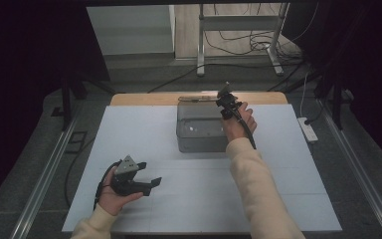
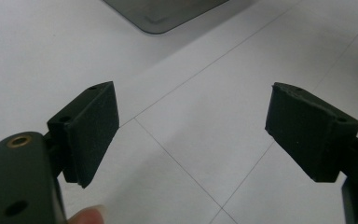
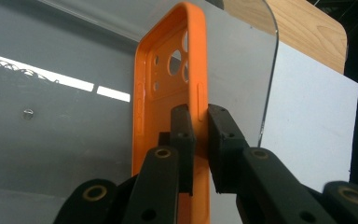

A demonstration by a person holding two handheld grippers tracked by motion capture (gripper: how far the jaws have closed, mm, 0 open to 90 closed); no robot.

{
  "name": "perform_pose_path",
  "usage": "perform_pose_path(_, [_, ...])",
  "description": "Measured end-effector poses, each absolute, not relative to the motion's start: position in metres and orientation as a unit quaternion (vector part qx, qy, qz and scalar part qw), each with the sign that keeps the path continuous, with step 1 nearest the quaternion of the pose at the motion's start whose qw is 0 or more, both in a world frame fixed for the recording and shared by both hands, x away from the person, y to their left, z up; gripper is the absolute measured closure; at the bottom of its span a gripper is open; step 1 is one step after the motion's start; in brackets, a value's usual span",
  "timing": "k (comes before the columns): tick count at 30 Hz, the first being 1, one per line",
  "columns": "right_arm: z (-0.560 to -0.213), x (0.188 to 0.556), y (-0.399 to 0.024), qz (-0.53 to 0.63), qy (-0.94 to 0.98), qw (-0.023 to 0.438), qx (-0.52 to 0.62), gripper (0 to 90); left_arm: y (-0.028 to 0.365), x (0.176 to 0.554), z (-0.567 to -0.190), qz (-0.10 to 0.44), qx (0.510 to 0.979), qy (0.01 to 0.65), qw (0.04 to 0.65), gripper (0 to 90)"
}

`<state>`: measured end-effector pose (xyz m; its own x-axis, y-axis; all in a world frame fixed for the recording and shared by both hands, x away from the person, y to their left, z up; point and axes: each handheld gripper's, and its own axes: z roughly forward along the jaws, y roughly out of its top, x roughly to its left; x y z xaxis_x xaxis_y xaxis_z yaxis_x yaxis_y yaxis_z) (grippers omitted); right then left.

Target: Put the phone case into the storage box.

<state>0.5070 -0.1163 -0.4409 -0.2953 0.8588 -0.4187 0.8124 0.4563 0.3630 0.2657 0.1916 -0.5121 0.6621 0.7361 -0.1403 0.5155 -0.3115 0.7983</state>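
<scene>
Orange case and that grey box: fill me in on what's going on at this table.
A person works with a gripper in each hand. The right gripper has its jaws shut on one side edge of an orange phone case, holding it over the clear grey box at the table's far side. The left gripper rests near the front, jaws open, holding nothing.

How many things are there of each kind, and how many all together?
Grippers: 2, left gripper and right gripper
Orange phone case: 1
Clear grey box: 1
Total: 4
</scene>
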Motion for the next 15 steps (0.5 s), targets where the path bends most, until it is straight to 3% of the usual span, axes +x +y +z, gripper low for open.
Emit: perform_pose_path(15, [-0.4462, 0.5075, -0.1153, 0.035, 0.805, 0.288, 0.518, 80.9, 0.1917, 0.2656, -0.5121, 0.126, 0.800, 0.391, 0.437, 17.4])
